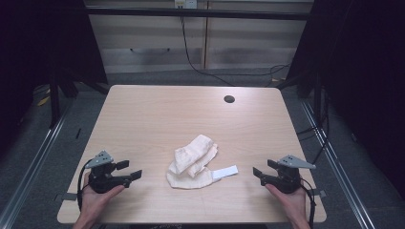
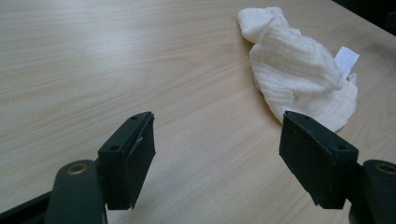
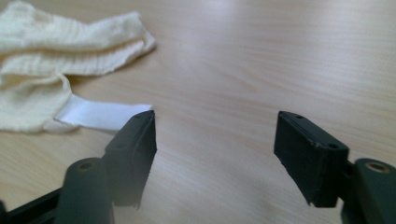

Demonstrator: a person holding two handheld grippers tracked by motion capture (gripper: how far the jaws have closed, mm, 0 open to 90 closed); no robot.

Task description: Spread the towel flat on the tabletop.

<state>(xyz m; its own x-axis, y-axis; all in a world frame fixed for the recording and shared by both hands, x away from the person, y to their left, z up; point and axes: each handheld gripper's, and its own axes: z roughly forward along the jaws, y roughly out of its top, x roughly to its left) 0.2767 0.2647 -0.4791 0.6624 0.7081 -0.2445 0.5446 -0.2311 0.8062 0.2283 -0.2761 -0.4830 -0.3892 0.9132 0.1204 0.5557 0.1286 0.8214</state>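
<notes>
A crumpled cream cloth [image 1: 192, 163] lies on the wooden table [image 1: 157, 114], toward the near edge and well short of the round cable hole [image 1: 229, 99]. A white label [image 1: 225, 172] sticks out from the cloth's right side; it is probably a care tag, though no print can be read. The left gripper [image 1: 129, 170] rests left of the cloth, jaws spread and empty. The right gripper [image 1: 264, 168] sits right of the cloth near the label, jaws likewise spread, holding nothing.

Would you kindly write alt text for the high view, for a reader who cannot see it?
A crumpled cream cloth with a white tag lies on a wooden table. A person's left gripper and right gripper flank it, fingers open, apart from it.
</notes>
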